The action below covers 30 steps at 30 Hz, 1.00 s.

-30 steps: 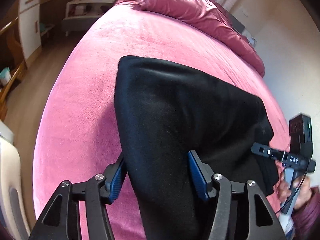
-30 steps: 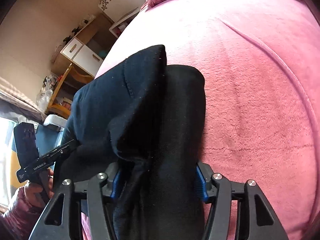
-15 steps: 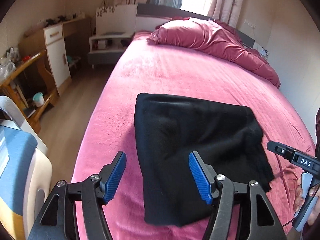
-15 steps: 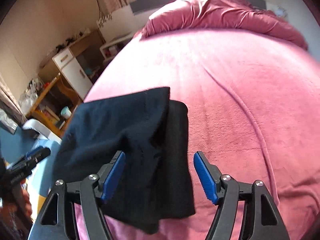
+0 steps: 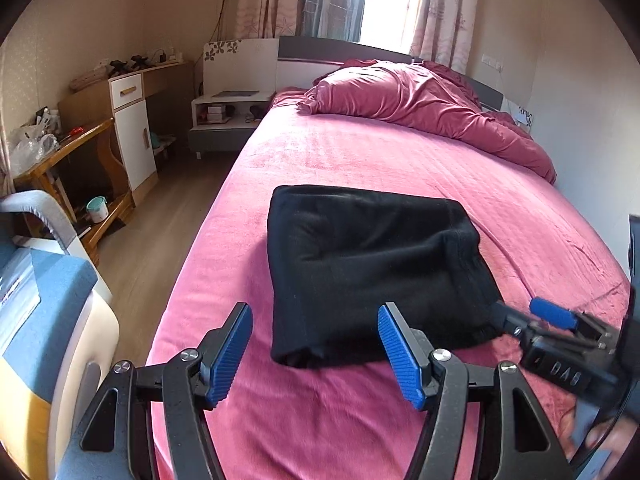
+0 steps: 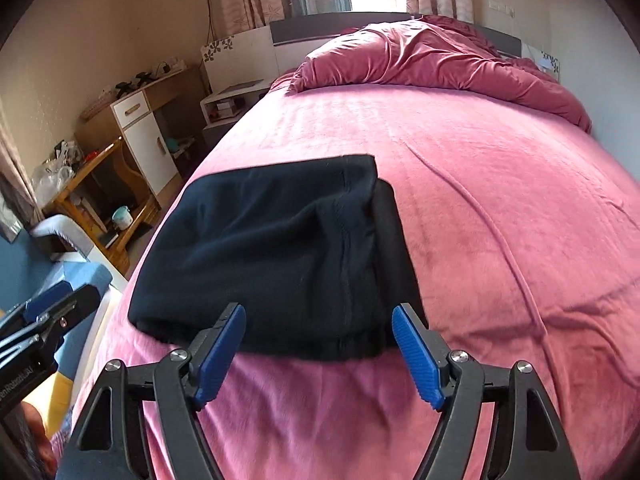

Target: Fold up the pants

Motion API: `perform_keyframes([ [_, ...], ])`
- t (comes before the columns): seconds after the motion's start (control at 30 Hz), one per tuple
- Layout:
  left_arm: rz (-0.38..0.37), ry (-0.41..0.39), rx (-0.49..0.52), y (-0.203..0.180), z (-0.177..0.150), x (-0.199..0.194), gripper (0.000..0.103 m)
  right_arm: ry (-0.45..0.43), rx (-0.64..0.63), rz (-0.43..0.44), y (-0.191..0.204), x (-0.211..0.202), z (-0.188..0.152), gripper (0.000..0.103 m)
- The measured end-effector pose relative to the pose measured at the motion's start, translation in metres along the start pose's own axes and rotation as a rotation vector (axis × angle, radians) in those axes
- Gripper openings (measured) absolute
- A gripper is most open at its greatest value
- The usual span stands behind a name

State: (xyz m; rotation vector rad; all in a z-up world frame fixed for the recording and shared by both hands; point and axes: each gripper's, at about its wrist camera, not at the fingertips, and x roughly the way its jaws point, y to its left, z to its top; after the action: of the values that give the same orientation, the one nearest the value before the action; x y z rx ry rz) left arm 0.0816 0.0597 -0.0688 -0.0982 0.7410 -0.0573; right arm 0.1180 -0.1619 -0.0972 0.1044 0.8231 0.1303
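One folded black pants point(image 5: 372, 264), one pink bed point(image 5: 360, 160), one crumpled duvet point(image 5: 420, 100), two grippers, one bedside cabinet point(image 5: 228, 108)

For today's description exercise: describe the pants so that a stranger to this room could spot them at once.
Find the big bed with the pink cover. Near its foot lies a folded bundle, the pants. They are the only black thing on the bed; the rumpled duvet by the headboard is dark pink.

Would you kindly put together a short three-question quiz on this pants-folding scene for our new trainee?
1. True or false: the left gripper is shut on the black pants.
2. The pants lie on: A) the pink bed; B) the wooden floor; C) a chair.
3. What is bunched up at the head of the bed?

Key: 1. False, its fingers stand open and apart from the pants. 2. A. 3. A dark pink duvet.
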Motion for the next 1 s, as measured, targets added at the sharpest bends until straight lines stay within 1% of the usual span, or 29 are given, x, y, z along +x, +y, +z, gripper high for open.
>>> perform_keyframes([
  [0.07, -0.003, -0.003, -0.012, 0.000, -0.002, -0.006, 0.066, -0.007, 0.006, 0.000, 0.001, -0.007, -0.006, 0.076],
  [0.2, -0.002, -0.045, -0.013, -0.002, -0.001, -0.024, 0.067, -0.038, -0.008, -0.014, 0.003, -0.028, -0.010, 0.077],
  [0.37, 0.003, -0.106, -0.019, -0.008, 0.005, -0.050, 0.067, -0.120, -0.015, -0.085, 0.008, -0.059, 0.003, 0.078],
  [0.43, 0.002, -0.134, -0.021, -0.010, 0.006, -0.061, 0.067, -0.155, -0.004, -0.102, 0.010, -0.070, 0.010, 0.081],
  [0.5, 0.007, -0.155, -0.016, -0.012, 0.006, -0.068, 0.067, -0.171, -0.009, -0.115, 0.015, -0.079, 0.013, 0.081],
  [0.57, 0.012, -0.158, -0.015, -0.014, 0.005, -0.072, 0.070, -0.188, -0.013, -0.137, 0.020, -0.086, 0.013, 0.081],
  [1.0, 0.041, -0.181, -0.036, -0.018, -0.001, -0.086, 0.077, -0.197, -0.028, -0.134, 0.033, -0.096, 0.002, 0.084],
])
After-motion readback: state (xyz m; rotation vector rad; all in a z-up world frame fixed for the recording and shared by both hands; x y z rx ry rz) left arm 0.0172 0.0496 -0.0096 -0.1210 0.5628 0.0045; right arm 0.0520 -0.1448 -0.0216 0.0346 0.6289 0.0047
